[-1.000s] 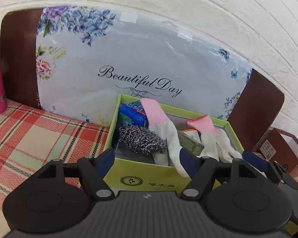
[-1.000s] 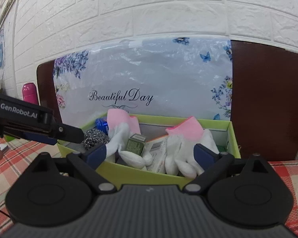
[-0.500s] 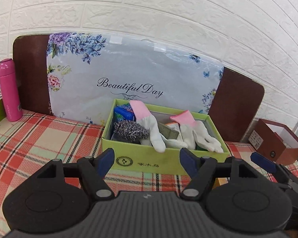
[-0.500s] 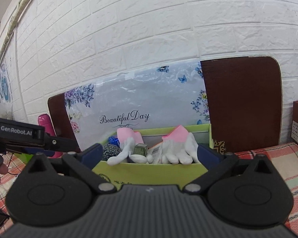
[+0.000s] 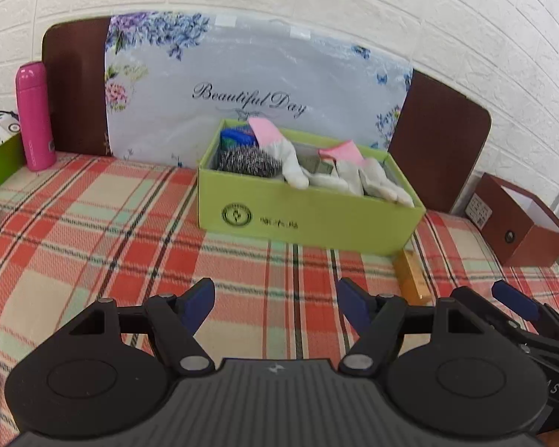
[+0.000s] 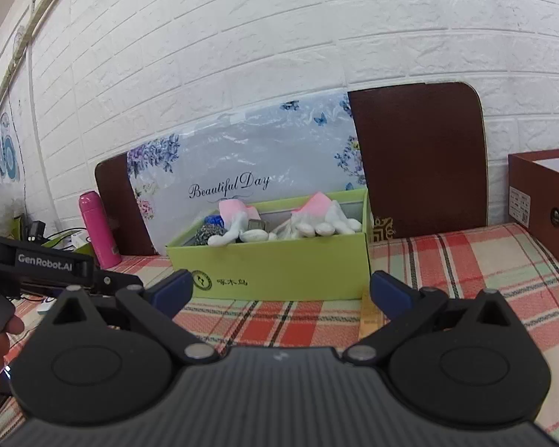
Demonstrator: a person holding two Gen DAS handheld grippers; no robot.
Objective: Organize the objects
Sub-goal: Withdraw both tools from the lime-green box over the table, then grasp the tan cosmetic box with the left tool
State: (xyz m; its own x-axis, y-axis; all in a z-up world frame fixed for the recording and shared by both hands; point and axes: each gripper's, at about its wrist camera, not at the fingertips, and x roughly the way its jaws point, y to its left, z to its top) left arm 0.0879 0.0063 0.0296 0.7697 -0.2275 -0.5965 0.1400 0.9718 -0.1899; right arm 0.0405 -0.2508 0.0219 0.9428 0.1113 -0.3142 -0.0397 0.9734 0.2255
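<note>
Left wrist view: left gripper (image 5: 275,300) and right gripper (image 6: 281,290) both spread, empty, before green box (image 5: 309,216).

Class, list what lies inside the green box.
Inside the green box: a steel scourer, two white gloves with pink cuffs, a blue pack. Items beneath the gloves are hidden.

Setting: we are looking at a home. Showing it: white brick-pattern wall (image 6: 242,37); plaid tablecloth (image 5: 93,231); floral "Beautiful Day" board (image 5: 249,85); pink flask (image 5: 34,115); green box (image 5: 309,212) holding household gloves (image 5: 287,152) and a steel scourer (image 5: 246,160).
</note>
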